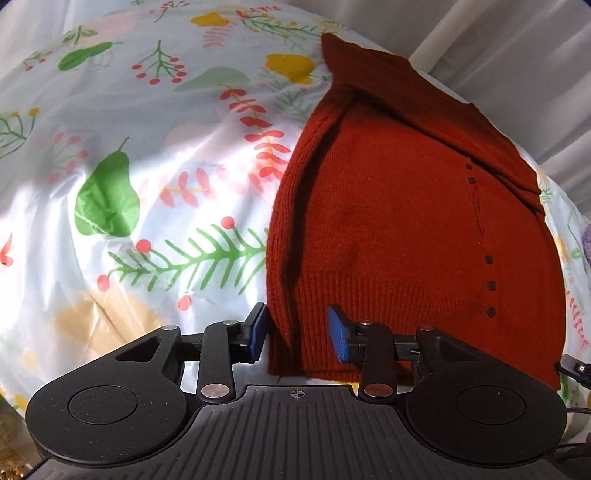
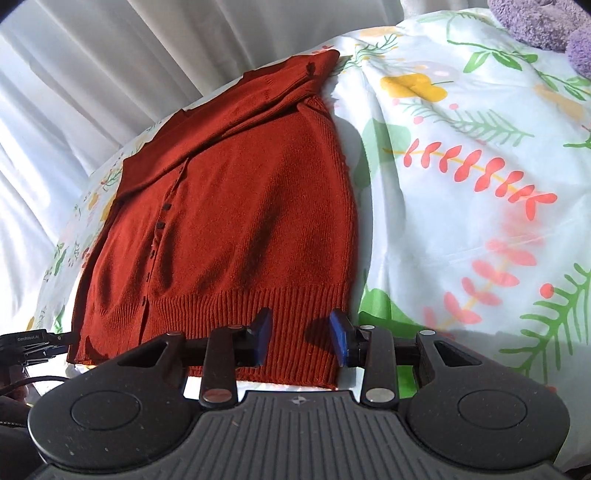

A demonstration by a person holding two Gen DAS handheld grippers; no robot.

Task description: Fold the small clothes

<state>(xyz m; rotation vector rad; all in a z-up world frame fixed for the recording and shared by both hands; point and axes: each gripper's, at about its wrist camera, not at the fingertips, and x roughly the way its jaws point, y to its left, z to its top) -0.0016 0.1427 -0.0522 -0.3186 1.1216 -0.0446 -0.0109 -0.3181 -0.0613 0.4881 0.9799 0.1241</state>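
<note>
Rust cardigan lies folded on floral bed cover, both hand-held grippers at its hem.

Left hand-held gripper: jaws partway open, straddling hem corner at 6 o'clock; can't tell if pads press. Right hand-held gripper: same gap, over ribbed hem, grip unclear. Left unit at 9 o'clock in right view; its label reads approx "GenRobot.AI". Purple fuzzy item at 1 o'clock.
</note>
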